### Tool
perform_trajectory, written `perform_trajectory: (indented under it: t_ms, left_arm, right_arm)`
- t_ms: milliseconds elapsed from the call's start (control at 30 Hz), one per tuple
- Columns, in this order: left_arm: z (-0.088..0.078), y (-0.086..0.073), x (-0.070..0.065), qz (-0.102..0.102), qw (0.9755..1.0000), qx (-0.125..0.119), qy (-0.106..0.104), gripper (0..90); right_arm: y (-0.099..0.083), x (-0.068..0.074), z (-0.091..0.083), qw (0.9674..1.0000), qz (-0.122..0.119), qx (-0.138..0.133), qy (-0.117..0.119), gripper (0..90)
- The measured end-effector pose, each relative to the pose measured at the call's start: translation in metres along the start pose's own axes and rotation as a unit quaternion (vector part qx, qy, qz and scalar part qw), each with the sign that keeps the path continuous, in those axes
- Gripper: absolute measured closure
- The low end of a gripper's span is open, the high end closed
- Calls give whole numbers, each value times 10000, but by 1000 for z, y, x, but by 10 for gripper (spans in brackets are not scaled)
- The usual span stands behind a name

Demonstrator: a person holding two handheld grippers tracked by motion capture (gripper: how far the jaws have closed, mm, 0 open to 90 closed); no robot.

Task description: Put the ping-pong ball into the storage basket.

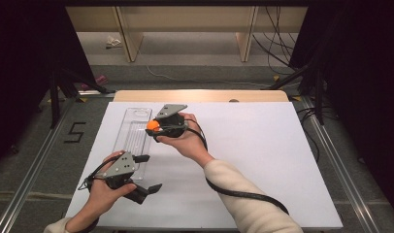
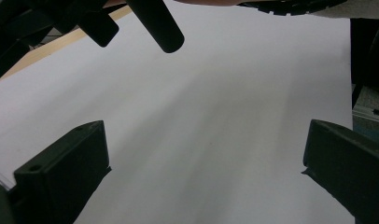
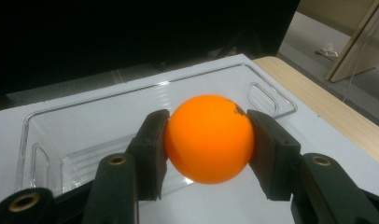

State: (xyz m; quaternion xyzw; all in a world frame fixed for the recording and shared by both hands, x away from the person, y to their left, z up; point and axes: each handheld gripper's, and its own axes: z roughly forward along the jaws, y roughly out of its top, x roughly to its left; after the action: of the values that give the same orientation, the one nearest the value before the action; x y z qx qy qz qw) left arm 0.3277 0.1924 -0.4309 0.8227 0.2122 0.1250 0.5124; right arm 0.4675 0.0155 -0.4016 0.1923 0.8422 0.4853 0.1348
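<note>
An orange ball [image 3: 208, 138] is pinched between the two black pads of my right gripper [image 3: 207, 144], which is shut on it. In the high view the orange ball [image 1: 153, 125] hangs at the right edge of a clear plastic tray [image 1: 132, 131], held by the right gripper [image 1: 156, 126]. The tray [image 3: 99, 121] lies just beyond the ball in the right gripper view and has nothing in it. My left gripper [image 1: 149, 172] rests low at the tray's near end, open, its fingers [image 2: 66, 172] spread wide over bare white board.
A white board [image 1: 243, 160] covers the wooden table [image 1: 200, 95]. The right gripper's black cable [image 1: 243, 194] trails under the sleeve. Dark stands [image 1: 306, 73] and floor cables lie beyond the table's far edge, with metal rails along both sides.
</note>
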Motion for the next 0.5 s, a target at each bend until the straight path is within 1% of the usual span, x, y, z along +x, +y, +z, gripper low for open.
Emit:
perform_trajectory:
  t_ms: [500]
  left_arm:
    - [0, 0, 0, 8, 10000, 5, 2, 0]
  right_arm:
    - [4, 1, 4, 10000, -19, -1, 19, 515]
